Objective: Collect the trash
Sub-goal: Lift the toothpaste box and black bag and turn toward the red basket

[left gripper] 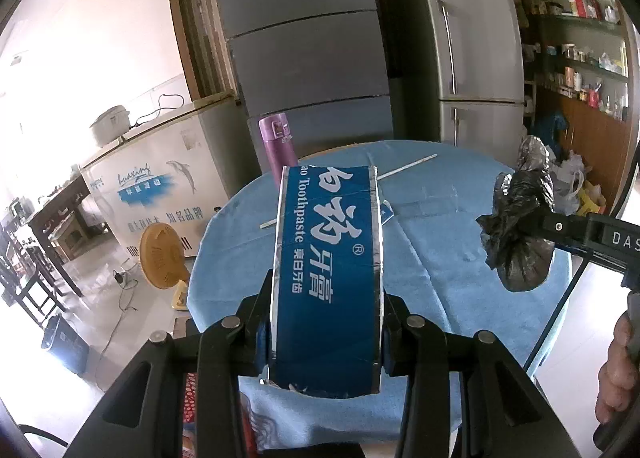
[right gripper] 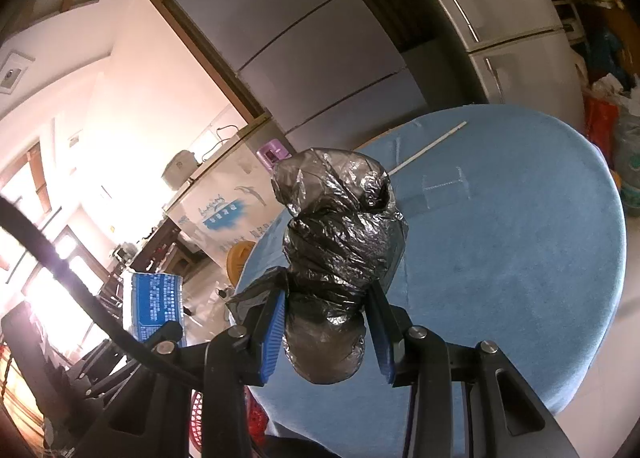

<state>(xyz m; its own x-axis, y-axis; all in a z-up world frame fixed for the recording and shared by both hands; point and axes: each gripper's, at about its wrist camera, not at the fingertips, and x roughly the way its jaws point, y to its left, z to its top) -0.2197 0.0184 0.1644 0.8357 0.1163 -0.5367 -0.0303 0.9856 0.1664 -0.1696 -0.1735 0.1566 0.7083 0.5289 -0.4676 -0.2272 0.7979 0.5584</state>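
My left gripper (left gripper: 326, 298) is shut on a blue toothpaste box (left gripper: 328, 258), held lengthwise above the round table with the blue cloth (left gripper: 448, 218). In the right wrist view the same toothpaste box (right gripper: 154, 304) shows at the lower left. My right gripper (right gripper: 326, 300) is shut on a crumpled black plastic bag (right gripper: 340, 242), lifted off the table; the black bag (left gripper: 516, 226) also hangs at the right of the left wrist view. A thin white stick (left gripper: 408, 165) lies on the far side of the cloth, the same white stick (right gripper: 432, 146) seen from the right.
A purple bottle (left gripper: 277, 146) stands at the table's far left edge. Two grey fridges (left gripper: 312, 50) rise behind the table, with a white chest freezer (left gripper: 160, 186) and a yellow fan (left gripper: 164, 254) to the left. Bags lie on the floor at right (left gripper: 572, 182). A hand (left gripper: 620, 370) shows at the right edge.
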